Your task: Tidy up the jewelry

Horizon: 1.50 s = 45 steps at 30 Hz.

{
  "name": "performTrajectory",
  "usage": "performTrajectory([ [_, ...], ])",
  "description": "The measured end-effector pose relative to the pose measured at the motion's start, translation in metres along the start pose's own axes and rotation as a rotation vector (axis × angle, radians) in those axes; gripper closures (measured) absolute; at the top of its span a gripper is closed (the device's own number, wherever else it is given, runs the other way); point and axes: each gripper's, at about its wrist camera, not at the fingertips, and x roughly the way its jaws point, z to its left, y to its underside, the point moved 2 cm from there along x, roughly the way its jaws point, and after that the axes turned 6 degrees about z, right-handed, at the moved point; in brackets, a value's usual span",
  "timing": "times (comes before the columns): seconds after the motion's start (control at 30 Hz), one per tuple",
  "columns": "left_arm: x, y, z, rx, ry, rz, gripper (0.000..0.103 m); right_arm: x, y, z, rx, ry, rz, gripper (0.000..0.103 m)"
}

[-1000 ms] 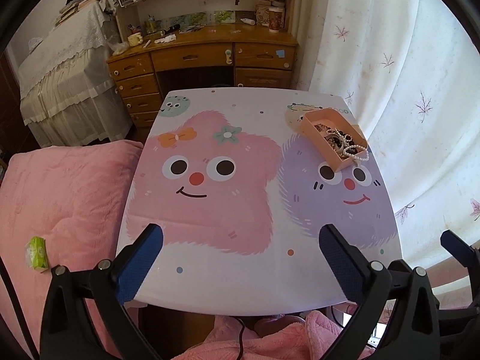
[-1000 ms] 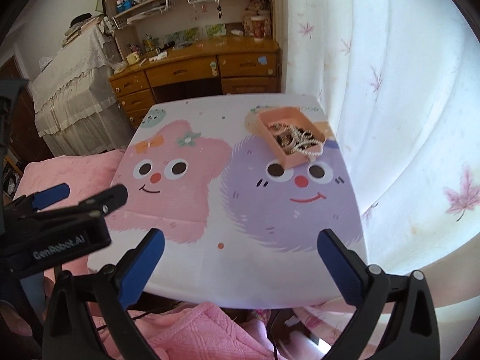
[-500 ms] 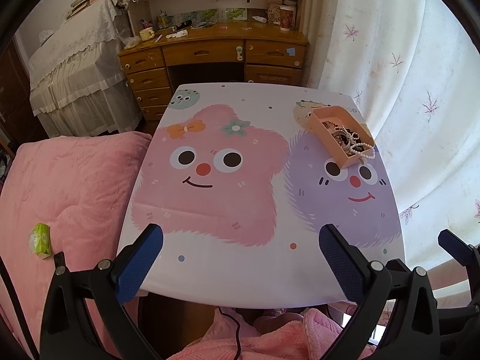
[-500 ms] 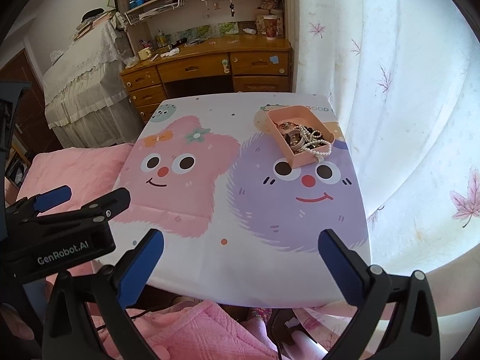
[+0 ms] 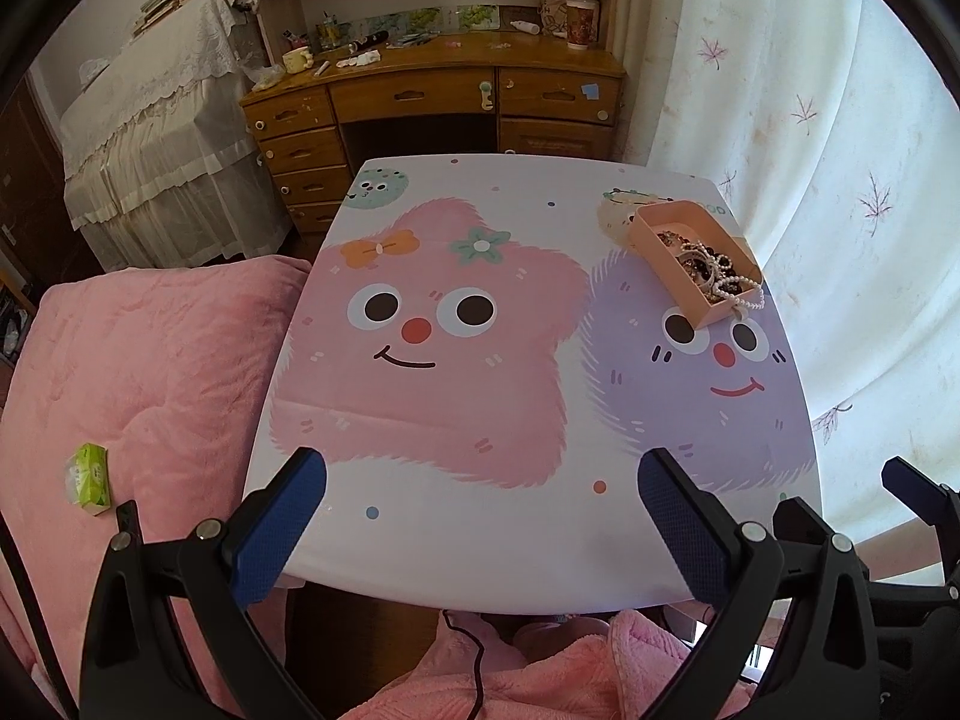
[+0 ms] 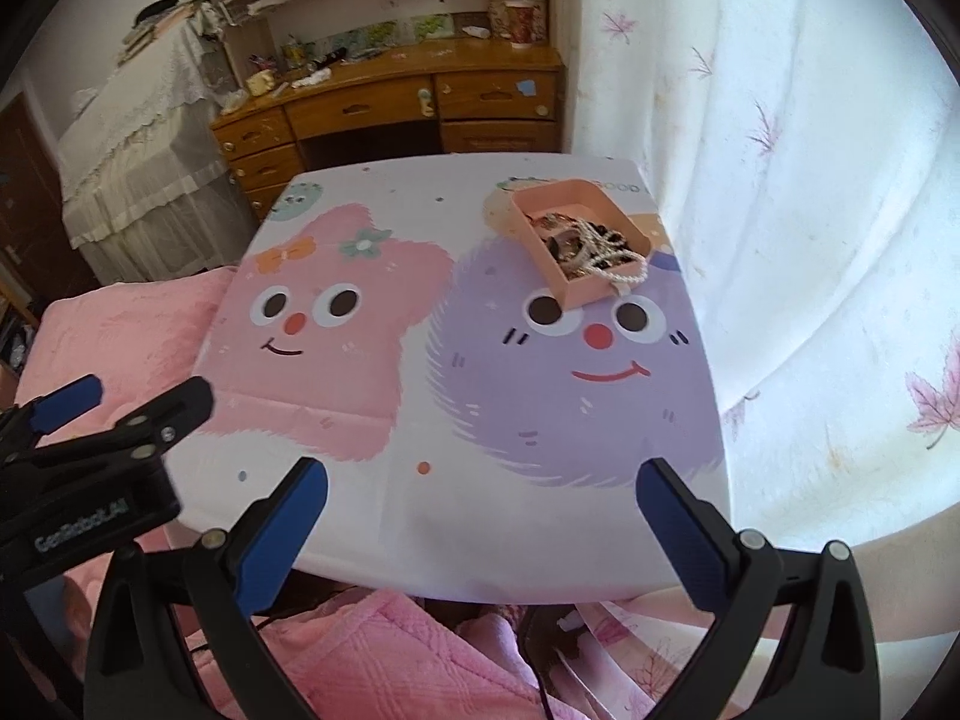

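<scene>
A pink open box (image 5: 672, 259) (image 6: 585, 294) stands at the table's far right and holds a tangle of jewelry (image 5: 702, 267) (image 6: 585, 243). A white pearl strand (image 5: 744, 294) (image 6: 624, 276) hangs over its near rim. My left gripper (image 5: 482, 516) hovers open over the table's near edge, far short of the box, nothing between its blue pads. My right gripper (image 6: 482, 519) is open too, at the near edge, and it is empty. The left gripper's body (image 6: 90, 450) shows at the left of the right wrist view.
The table (image 5: 480, 534) wears a cloth with cartoon monsters. A pink quilt (image 5: 132, 372) with a green tissue pack (image 5: 89, 475) lies to the left. A wooden desk (image 5: 432, 102) stands behind, a white curtain (image 5: 840, 180) to the right, pink fabric (image 6: 372, 660) below the near edge.
Both grippers have drawn back and risen a little, so more of the table's near edge and the quilt shows. Both stay open. The box has not moved.
</scene>
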Motion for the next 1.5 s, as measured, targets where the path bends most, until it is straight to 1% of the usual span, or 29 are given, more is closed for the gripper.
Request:
performTrajectory([
  [0.23, 0.005, -0.002, 0.003, 0.003, -0.007, 0.009, 0.000, 0.005, -0.004, -0.004, 0.029, -0.007, 0.009, 0.000],
  [0.33, 0.005, -0.005, 0.005, 0.009, -0.011, 0.006, 0.000, 0.004, -0.008, -0.007, 0.041, 0.005, -0.007, 0.000],
  [0.43, 0.006, -0.010, 0.006, 0.005, -0.015, 0.000, 0.000, 0.002, -0.013, -0.005, 0.027, 0.012, -0.029, 0.000],
  [0.57, 0.010, -0.015, 0.007, 0.009, -0.020, 0.007, 0.000, 0.003, -0.021, -0.005, 0.016, 0.011, -0.038, 0.000],
  [0.73, 0.012, -0.019, 0.003, 0.015, -0.035, 0.001, 0.000, 0.007, -0.031, -0.005, 0.001, 0.008, -0.028, 0.000],
  [0.97, 0.018, -0.028, 0.000, 0.009, -0.036, 0.019, 0.001, 0.013, -0.042, -0.009, -0.008, 0.007, -0.017, 0.000],
  [1.5, 0.021, -0.033, 0.000, 0.010, -0.037, 0.026, 0.000, 0.027, -0.054, -0.016, -0.014, 0.011, -0.001, 0.000],
])
